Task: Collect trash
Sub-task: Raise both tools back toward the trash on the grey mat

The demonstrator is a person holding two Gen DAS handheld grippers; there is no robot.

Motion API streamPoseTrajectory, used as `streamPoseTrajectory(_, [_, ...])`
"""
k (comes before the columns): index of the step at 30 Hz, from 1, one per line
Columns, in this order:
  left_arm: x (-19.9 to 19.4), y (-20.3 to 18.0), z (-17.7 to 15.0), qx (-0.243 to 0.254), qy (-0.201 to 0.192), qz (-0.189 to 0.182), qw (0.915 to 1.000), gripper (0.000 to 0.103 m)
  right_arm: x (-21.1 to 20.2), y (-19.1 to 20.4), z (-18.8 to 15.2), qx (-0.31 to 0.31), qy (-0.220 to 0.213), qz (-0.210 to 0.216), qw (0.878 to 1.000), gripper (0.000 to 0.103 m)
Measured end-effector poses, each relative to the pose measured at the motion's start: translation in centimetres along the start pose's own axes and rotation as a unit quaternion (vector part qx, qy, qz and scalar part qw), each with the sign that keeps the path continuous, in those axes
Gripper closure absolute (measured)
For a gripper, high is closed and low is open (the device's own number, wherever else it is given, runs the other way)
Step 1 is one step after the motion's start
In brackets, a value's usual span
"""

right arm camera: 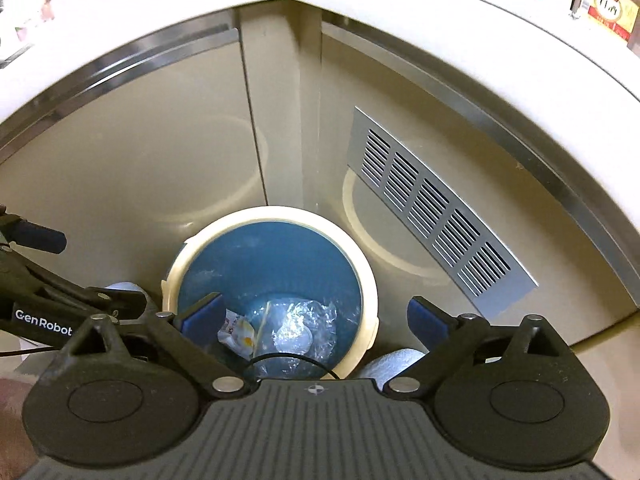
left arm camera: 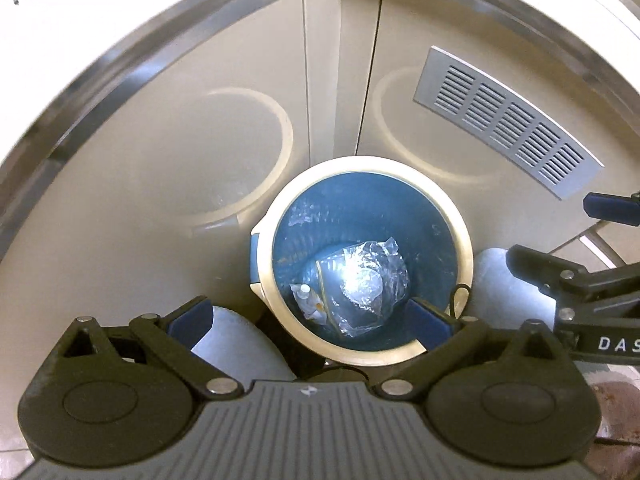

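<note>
Beige cabinet doors (left arm camera: 224, 92) back our cream-rimmed bin (left arm camera: 460, 216) holding crumpled plastic (left arm camera: 372, 280); both hand-held grippers, left (left arm camera: 312, 320) and "GenRobot"-marked right (right arm camera: 316, 320), gape empty.

Left gripper (left arm camera: 310, 322) tilted steeply down, blue-padded fingers (left arm camera: 190, 320) spread wide, nothing between. Right gripper (right arm camera: 316, 322) likewise pitched down, fingers (right arm camera: 426, 324) wide apart, empty. Right sits at the left's 3 o'clock, probably close alongside.

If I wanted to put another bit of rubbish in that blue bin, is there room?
Yes. The bin is bare along its far wall; clear plastic and a small packet crowd the bottom. Both open grippers hover above its near rim.
</note>
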State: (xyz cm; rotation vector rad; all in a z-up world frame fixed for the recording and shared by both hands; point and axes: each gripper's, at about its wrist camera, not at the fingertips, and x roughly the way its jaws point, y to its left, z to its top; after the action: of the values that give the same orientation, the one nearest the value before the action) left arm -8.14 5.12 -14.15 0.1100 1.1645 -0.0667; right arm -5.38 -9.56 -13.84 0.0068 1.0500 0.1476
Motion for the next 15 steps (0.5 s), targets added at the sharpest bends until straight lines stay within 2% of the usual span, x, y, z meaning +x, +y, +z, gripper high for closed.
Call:
streamPoseTrajectory(10, [-3.5,-0.5,-1.9,0.009,-0.063,0.015,0.9979,0.000,-4.3,0.4,-1.8,-0.025,-0.056,-0.012,0.998,0.003])
streamPoseTrajectory(15, [-4.7,-1.1,-2.2,0.020,-0.086,0.024,0.9958,0.000,-5.5,0.5,-2.2,-0.031,-0.070,-0.015,0.997,0.003])
